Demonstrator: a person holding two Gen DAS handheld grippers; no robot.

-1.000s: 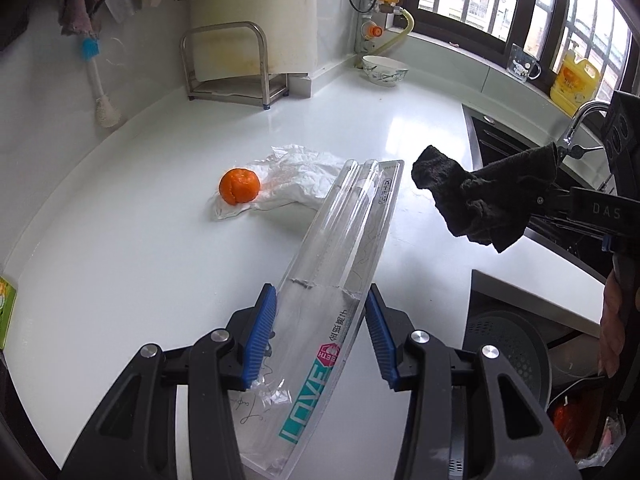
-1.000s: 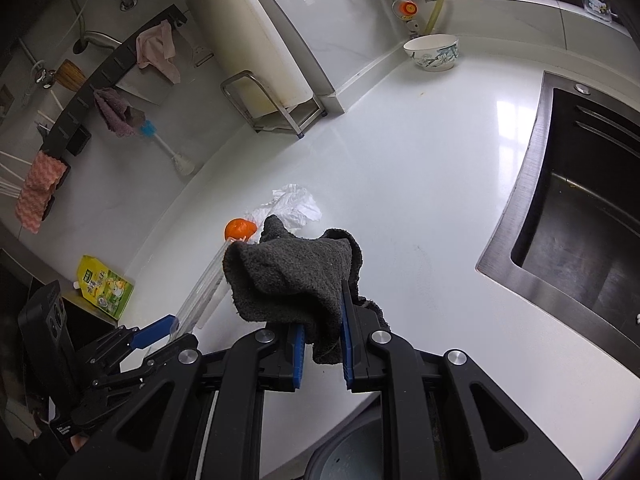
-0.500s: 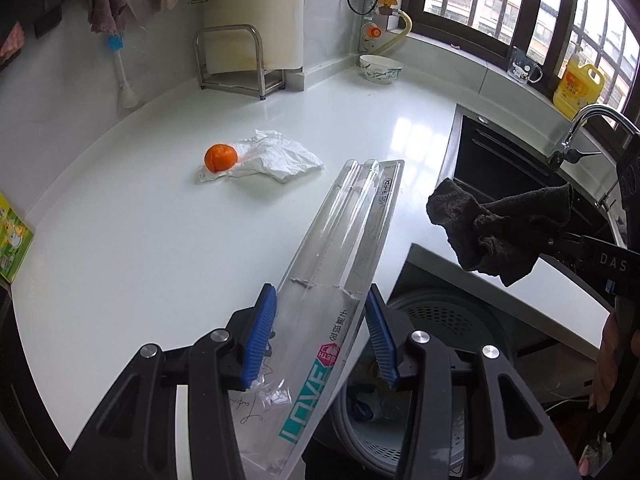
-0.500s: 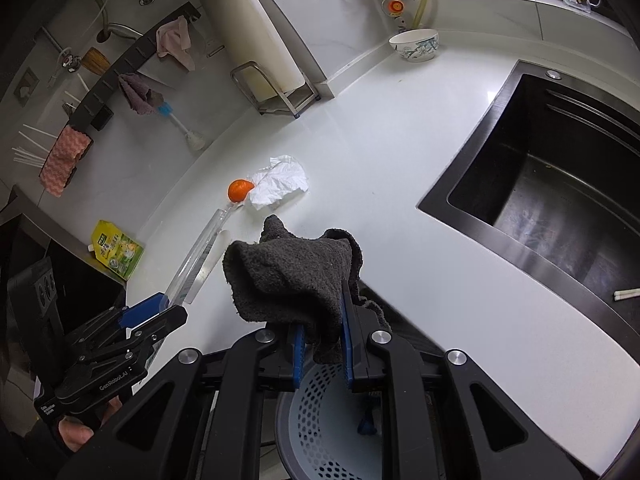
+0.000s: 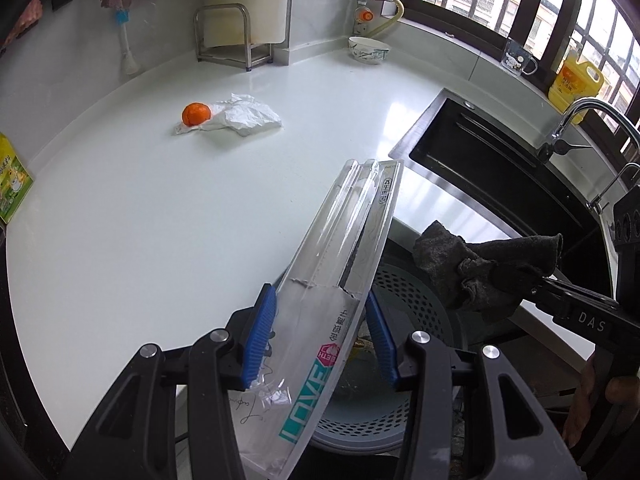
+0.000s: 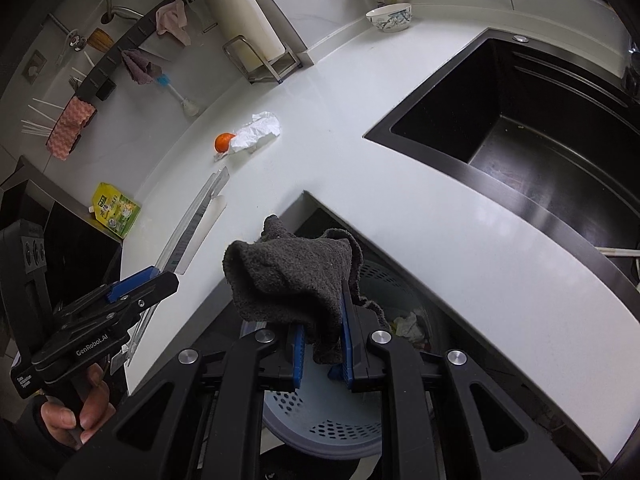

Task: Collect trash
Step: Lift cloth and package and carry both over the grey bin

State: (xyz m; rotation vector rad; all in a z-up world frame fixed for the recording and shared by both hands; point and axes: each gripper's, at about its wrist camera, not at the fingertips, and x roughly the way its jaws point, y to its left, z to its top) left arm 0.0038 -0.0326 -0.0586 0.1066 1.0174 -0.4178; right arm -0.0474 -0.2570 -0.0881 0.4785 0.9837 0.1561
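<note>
My left gripper (image 5: pixel 322 330) is shut on a long clear plastic package (image 5: pixel 340 280) printed with "LOVE", which juts forward over the counter edge. My right gripper (image 6: pixel 322 332) is shut on a dark grey rag (image 6: pixel 292 276); the rag (image 5: pixel 480 276) also shows at the right of the left wrist view. Both hang above a grey perforated trash bin (image 5: pixel 404 300) that stands below the counter edge (image 6: pixel 320 420). On the white counter lie an orange (image 5: pixel 196 114) and a crumpled white wrapper (image 5: pixel 244 118) beside it.
A black sink (image 5: pixel 500 168) with a faucet (image 5: pixel 576 120) is set into the counter at right. A bowl (image 5: pixel 368 50) and a metal rack (image 5: pixel 232 36) stand at the back. A green packet (image 6: pixel 116 210) lies at the counter's left end.
Both grippers have drawn back from the counter with their loads. The trash bin has come into view beneath them, and the orange and wrapper now lie farther off.
</note>
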